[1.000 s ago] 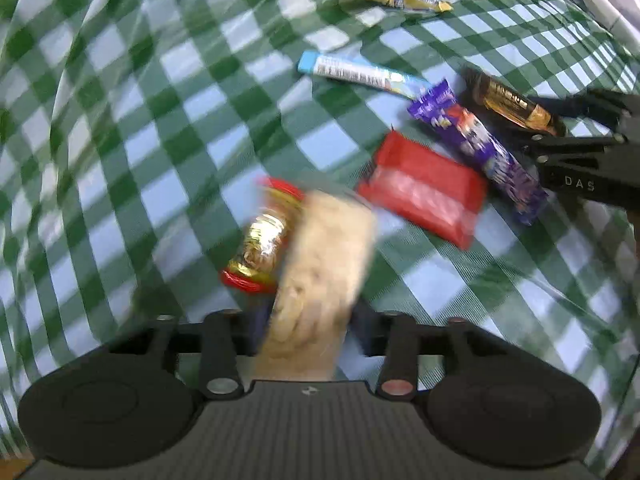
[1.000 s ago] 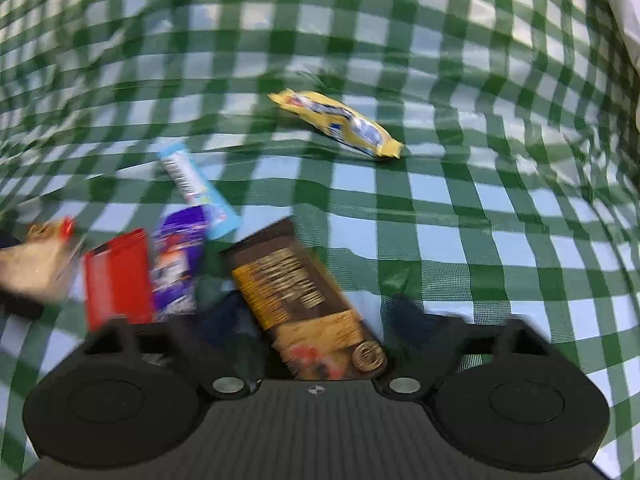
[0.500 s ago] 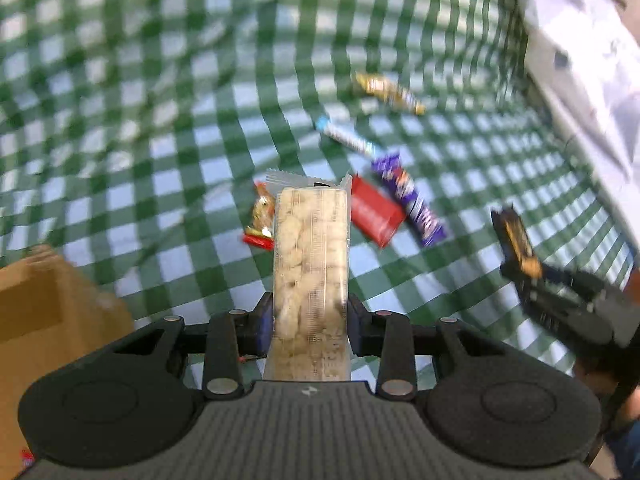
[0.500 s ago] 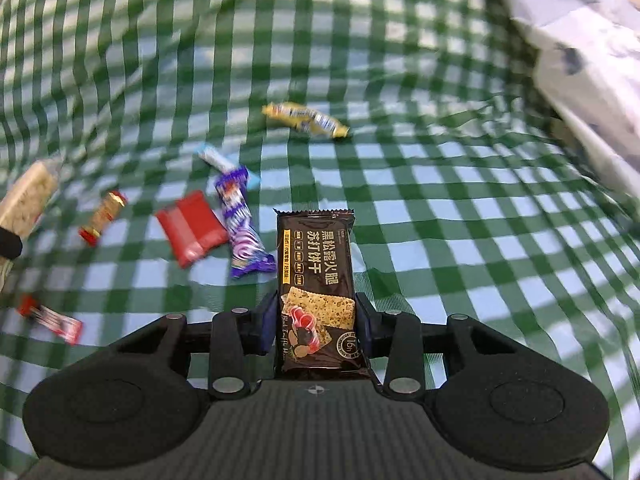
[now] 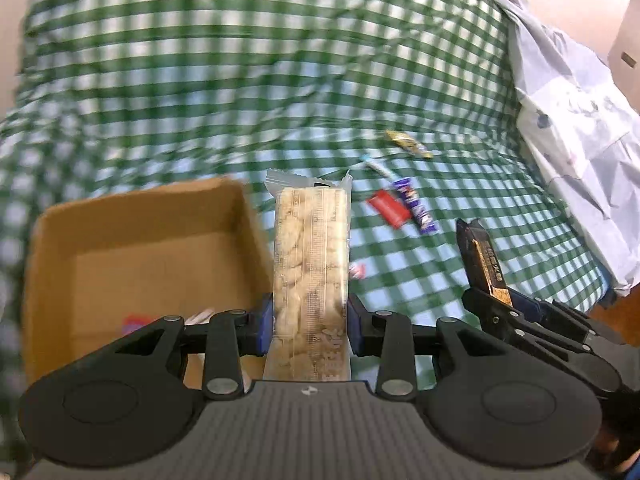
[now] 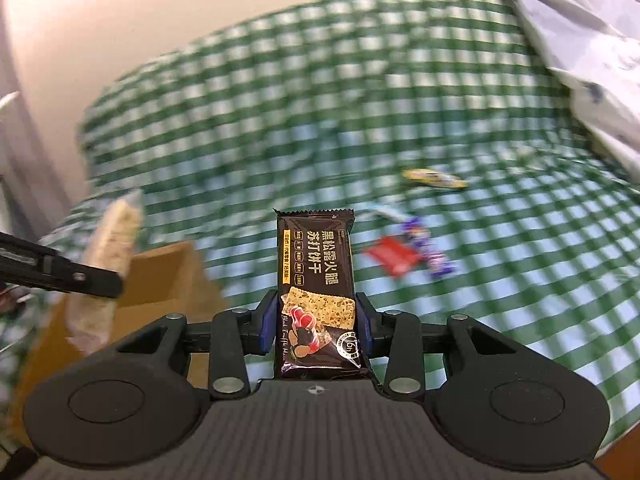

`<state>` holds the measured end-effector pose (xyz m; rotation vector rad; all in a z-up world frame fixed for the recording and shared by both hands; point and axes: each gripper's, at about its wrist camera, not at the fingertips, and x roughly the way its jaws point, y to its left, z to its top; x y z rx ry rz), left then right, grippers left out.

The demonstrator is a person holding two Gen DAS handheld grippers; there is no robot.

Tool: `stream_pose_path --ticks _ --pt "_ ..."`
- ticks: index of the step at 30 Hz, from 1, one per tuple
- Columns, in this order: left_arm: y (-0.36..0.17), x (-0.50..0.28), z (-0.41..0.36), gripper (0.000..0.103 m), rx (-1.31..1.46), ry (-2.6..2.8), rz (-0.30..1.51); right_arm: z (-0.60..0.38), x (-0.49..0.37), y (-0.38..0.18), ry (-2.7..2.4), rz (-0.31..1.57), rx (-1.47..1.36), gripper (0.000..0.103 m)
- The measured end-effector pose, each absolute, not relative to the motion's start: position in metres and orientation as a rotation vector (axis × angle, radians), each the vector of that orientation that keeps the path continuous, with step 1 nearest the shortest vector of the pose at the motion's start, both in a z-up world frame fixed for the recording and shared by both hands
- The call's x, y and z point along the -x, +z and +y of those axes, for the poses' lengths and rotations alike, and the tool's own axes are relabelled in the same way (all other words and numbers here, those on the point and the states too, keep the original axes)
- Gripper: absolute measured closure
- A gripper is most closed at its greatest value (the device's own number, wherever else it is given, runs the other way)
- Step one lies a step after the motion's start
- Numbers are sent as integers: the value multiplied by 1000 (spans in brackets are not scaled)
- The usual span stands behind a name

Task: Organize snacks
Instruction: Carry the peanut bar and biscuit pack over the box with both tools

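Note:
My left gripper (image 5: 310,320) is shut on a clear pack of beige puffed snacks (image 5: 310,264), held upright above the right edge of an open cardboard box (image 5: 132,204). My right gripper (image 6: 316,320) is shut on a dark brown cracker packet (image 6: 316,272), also off the cloth. In the left wrist view the right gripper (image 5: 492,300) hangs to the right with that packet (image 5: 482,256). In the right wrist view the left gripper (image 6: 104,280) and its beige pack (image 6: 114,240) are over the box (image 6: 168,276). A couple of wrappers (image 5: 132,322) lie in the box.
On the green checked cloth (image 5: 240,80) lie a yellow bar (image 5: 408,144), a blue-white stick (image 5: 376,166), a red packet (image 5: 388,208), a purple bar (image 5: 414,204) and a small red-white wrapper (image 5: 357,270). A pale crumpled sheet (image 5: 580,140) covers the right side.
Both grippers have lifted away from the loose snacks with their packs and swung left. The right jaws closed on the dark packet. The cardboard box has come into view.

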<state>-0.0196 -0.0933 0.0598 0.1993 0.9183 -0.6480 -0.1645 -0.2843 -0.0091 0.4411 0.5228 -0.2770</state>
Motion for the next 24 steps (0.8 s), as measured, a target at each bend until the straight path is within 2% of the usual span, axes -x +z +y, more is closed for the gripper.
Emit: stream_pose_path --ticks 5,11,24 --pt "67 48 -13 63 -170 -563 925 -207 173 22 -119 533 -417 62" --pt "68 78 57 63 -168 -493 877 -131 178 32 0 583 -393 62" --pt "71 113 108 63 -88 -517 818 -63 198 41 26 651 -305 62"
